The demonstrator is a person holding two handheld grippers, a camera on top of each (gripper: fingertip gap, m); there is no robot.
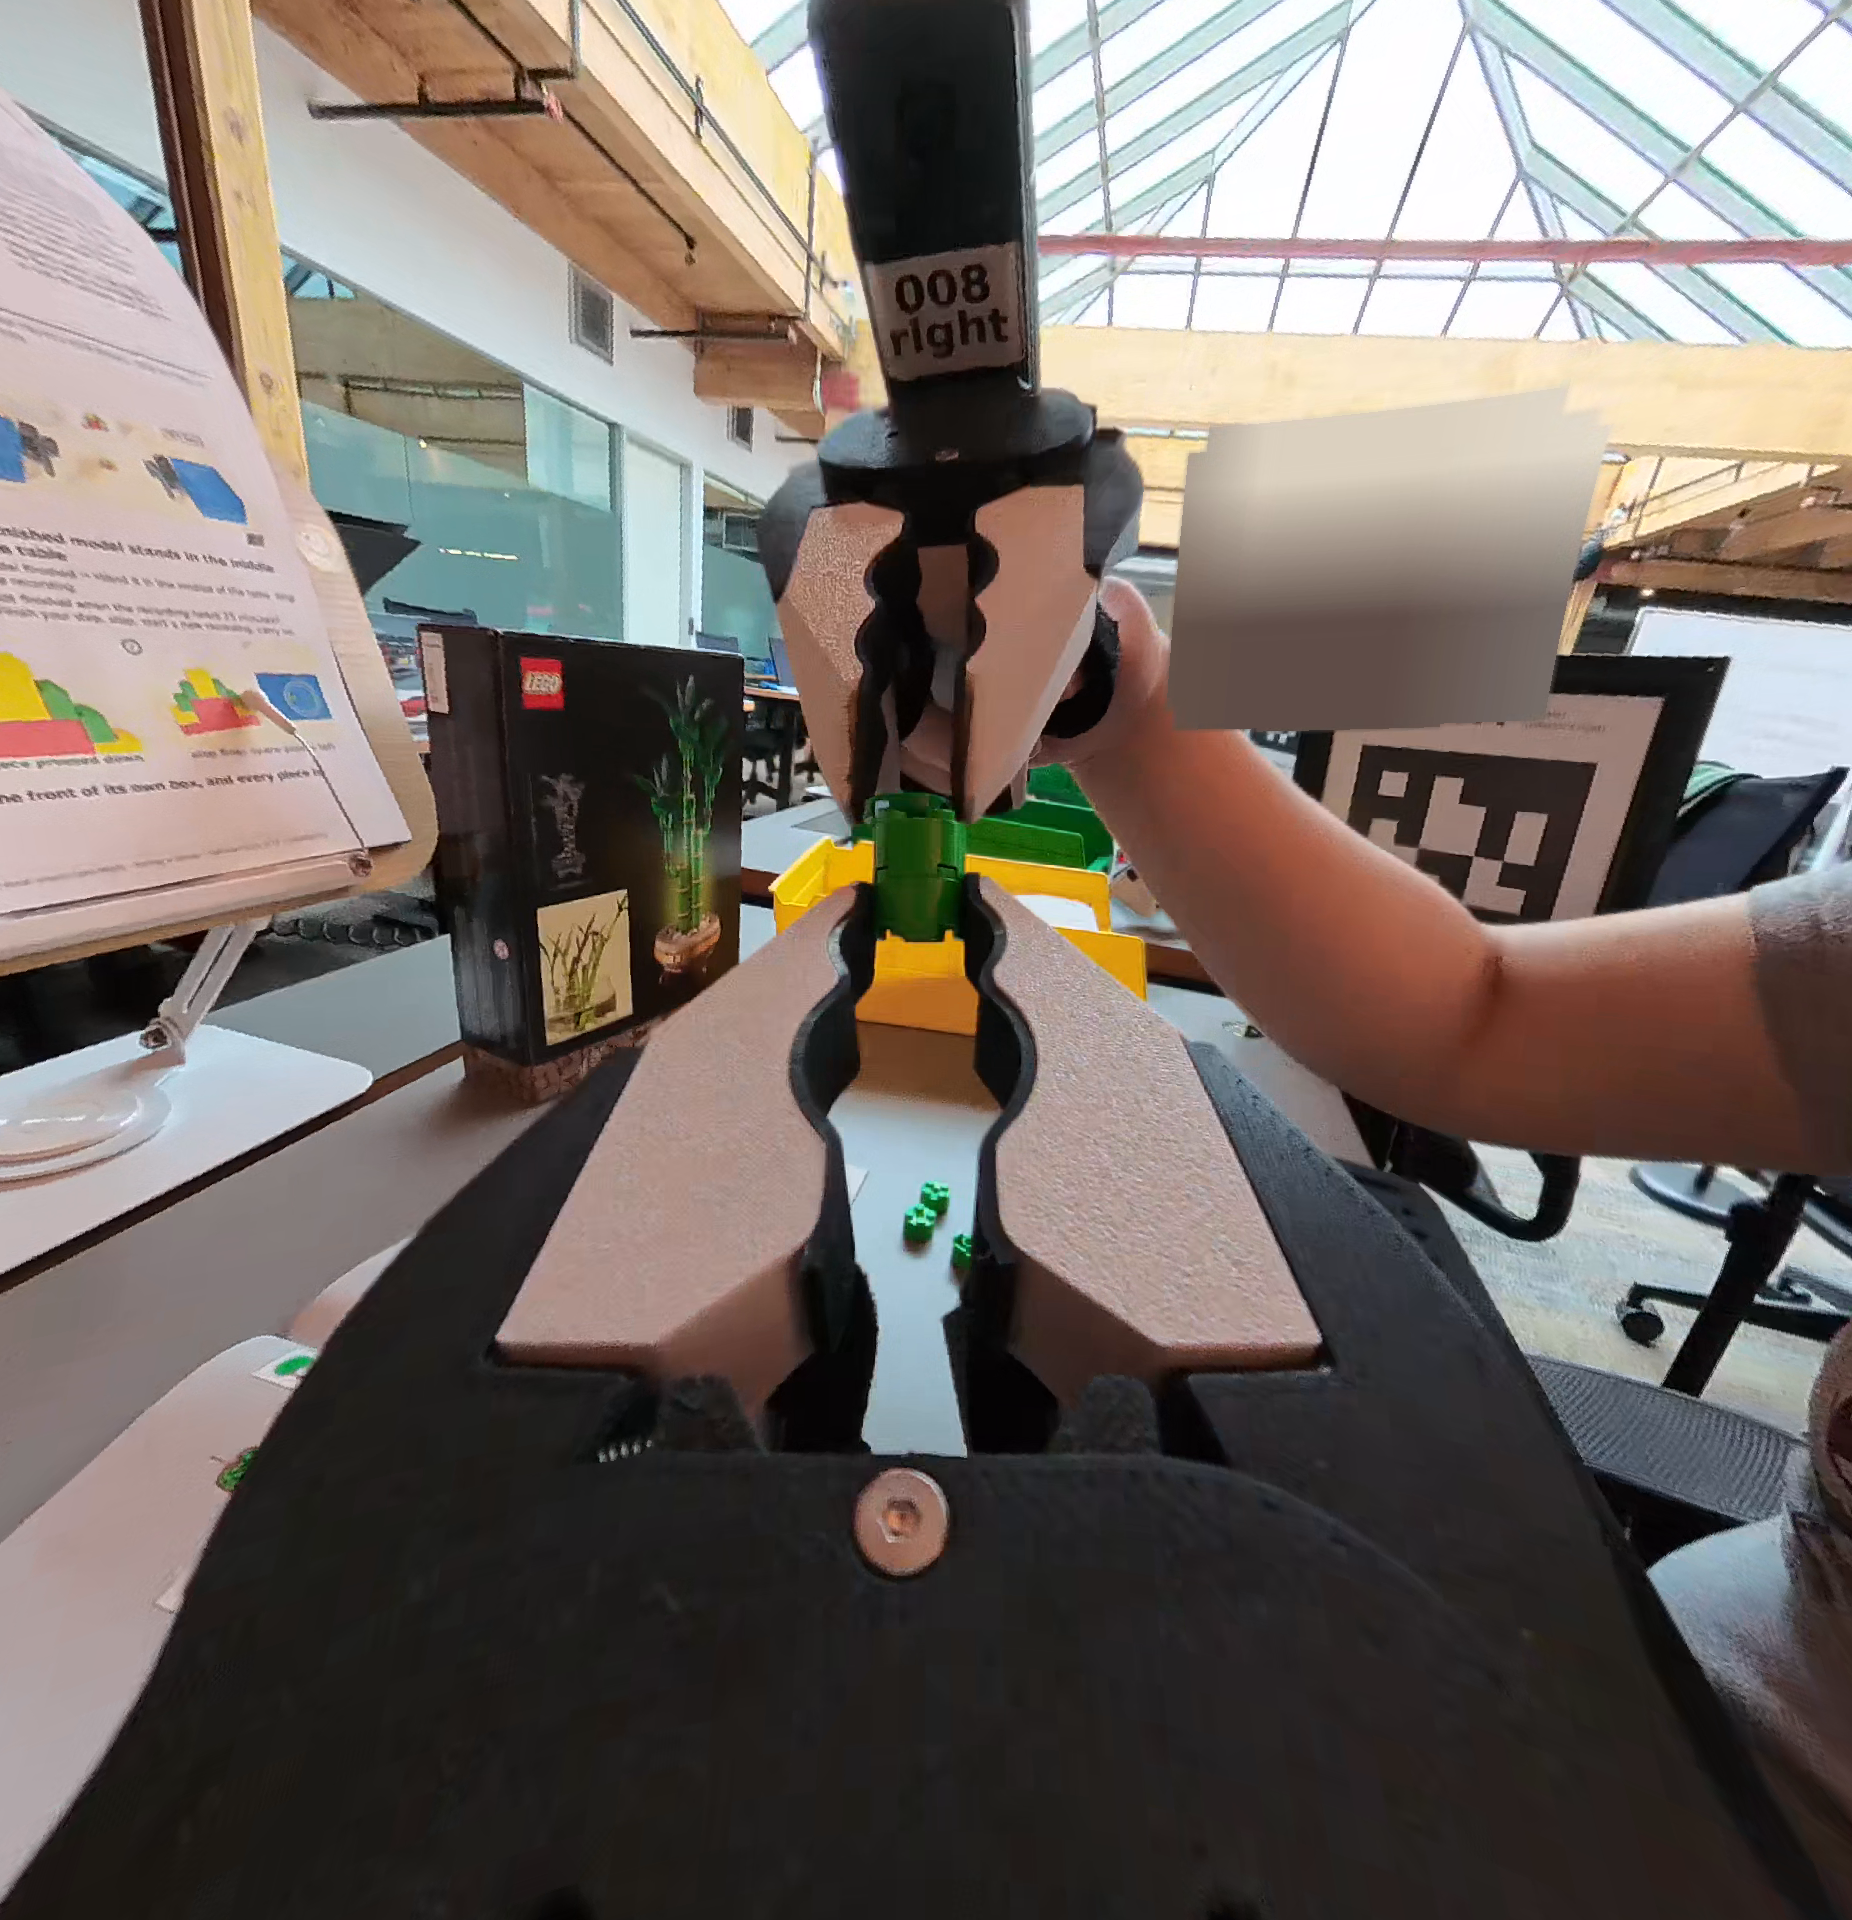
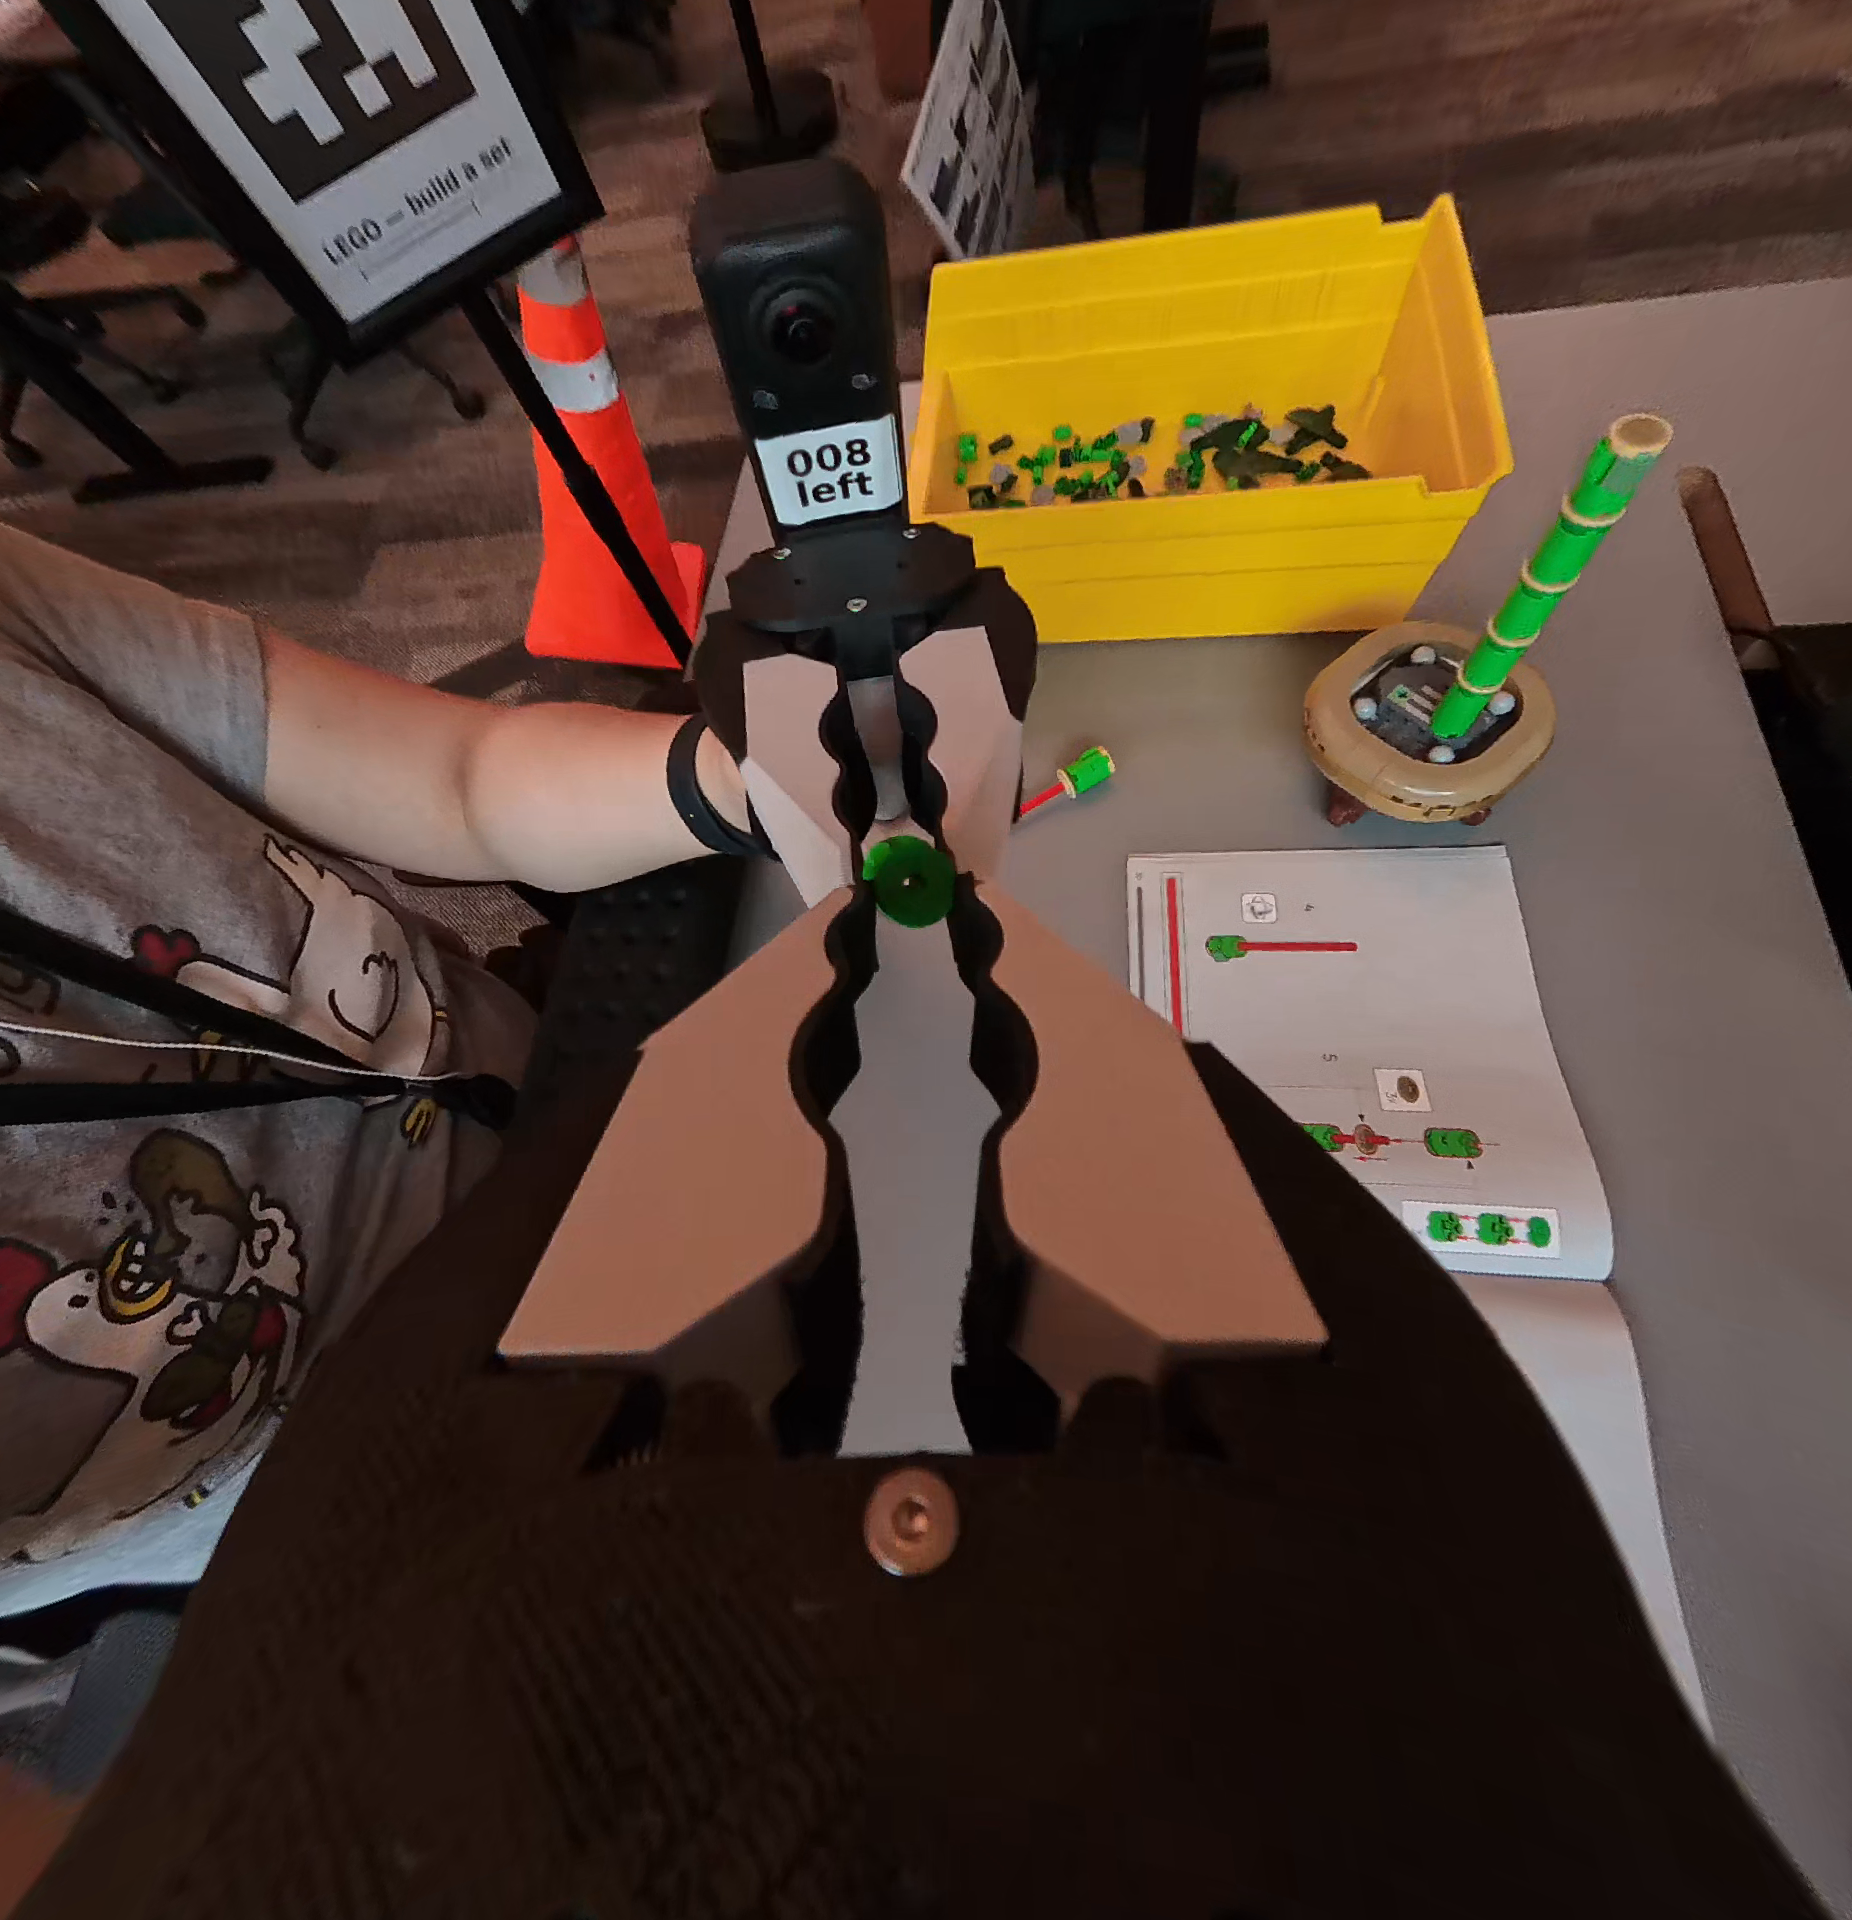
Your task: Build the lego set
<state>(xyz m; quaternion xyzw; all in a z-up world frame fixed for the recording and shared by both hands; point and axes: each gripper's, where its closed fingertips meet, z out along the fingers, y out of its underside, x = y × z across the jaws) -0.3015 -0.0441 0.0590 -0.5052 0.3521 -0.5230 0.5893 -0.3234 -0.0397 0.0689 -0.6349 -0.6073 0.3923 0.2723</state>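
Note:
A short green cylinder stack is held in the air between both grippers. My left gripper is shut on its lower part. My right gripper comes down from above and is shut on its top part. In the right wrist view the stack shows end-on as a green ring between my right gripper's tips, with the left gripper facing it. A tan pot with a tall green bamboo stalk stands on the table at the right.
A yellow bin with several green and dark pieces stands at the back. A small green segment on a red axle and an open instruction booklet lie on the table. Loose green pieces lie below. The set box stands at the left. The tips of both grippers are at nearly the same place. The tan pot is about equally far from each gripper, around 30 cm.

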